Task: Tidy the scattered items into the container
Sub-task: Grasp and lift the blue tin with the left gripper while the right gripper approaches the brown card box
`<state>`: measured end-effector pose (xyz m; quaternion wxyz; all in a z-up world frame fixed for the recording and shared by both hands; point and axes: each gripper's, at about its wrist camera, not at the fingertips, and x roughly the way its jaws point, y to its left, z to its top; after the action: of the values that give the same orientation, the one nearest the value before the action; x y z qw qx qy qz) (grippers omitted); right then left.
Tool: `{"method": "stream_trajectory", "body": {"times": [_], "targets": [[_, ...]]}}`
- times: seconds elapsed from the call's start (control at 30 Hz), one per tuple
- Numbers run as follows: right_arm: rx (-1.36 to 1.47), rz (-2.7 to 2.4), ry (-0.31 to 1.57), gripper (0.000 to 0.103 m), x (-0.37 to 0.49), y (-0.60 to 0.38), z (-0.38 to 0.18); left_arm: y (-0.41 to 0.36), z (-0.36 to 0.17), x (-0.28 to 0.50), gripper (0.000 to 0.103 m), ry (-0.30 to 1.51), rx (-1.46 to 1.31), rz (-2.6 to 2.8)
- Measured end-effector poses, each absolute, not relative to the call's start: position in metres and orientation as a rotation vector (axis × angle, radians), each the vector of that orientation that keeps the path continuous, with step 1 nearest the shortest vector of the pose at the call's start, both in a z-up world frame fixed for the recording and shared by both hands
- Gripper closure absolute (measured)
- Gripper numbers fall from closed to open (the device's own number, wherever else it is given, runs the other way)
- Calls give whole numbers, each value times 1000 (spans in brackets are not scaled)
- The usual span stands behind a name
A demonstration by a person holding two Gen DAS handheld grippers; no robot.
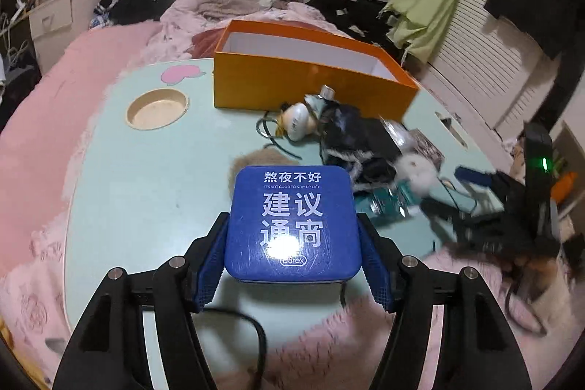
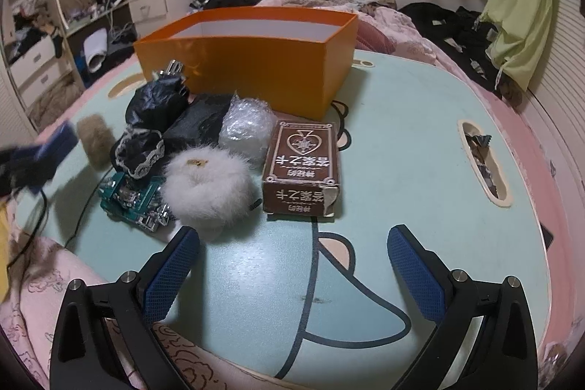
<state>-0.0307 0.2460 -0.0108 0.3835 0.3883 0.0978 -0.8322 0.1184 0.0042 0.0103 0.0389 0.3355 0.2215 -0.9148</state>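
My left gripper (image 1: 292,236) is shut on a blue square tin (image 1: 292,222) with white lettering, held above the pale green table (image 1: 146,178). An open orange box (image 1: 310,79) stands at the table's far side; it also shows in the right wrist view (image 2: 256,61). My right gripper (image 2: 292,254) is open and empty, just above the table. Ahead of it lie a brown card box (image 2: 301,167), a white fluffy scrunchie (image 2: 206,185), a green circuit board (image 2: 131,200), a bubble-wrap wad (image 2: 245,127), black lace cloth (image 2: 153,134) and a beige fur puff (image 2: 95,137).
The table sits on a bed with pink bedding (image 1: 36,134). A round cup recess (image 1: 157,108) is at the table's left, a slot (image 2: 482,159) at its right. A black cable (image 1: 256,335) lies under the left gripper. Clothes pile behind the box.
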Motion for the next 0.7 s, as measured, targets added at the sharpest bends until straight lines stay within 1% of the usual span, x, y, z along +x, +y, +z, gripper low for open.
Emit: {"method": "stream_trajectory", "body": {"times": [0.07,0.13,0.2,0.27,0.33,0.43,0.53,0.57,0.6,0.67,0.7], "targets": [[984,-2131,154,0,-36,258,-9,12,7,126,37,607,1025,-2792],[976,-2168,64,5,-40,271,-4,15,3,128,37,574,1035,-2780],[956,-2193,28,9,-44,277,-1,16,0,131,37,569,1029,-2779],[946,-2215,51,11,-46,273,4,16,-1,132,37,585,1010,-2782],[936,-2223,111,21,-47,261,8,15,-1,129,37,587,1006,-2772],[914,-2238,170,27,-50,246,13,15,-3,129,37,592,1011,-2770],[950,-2232,245,31,-64,229,10,15,-5,130,37,595,1017,-2768],[974,-2232,275,35,-67,226,4,14,-5,130,37,597,1017,-2767],[1016,-2216,301,48,-70,220,-3,14,-5,130,37,599,1016,-2765],[1010,-2199,277,56,-70,222,-6,13,-5,131,37,605,1010,-2765],[1008,-2201,267,63,-70,224,-6,12,-5,132,37,608,1007,-2765]]}}
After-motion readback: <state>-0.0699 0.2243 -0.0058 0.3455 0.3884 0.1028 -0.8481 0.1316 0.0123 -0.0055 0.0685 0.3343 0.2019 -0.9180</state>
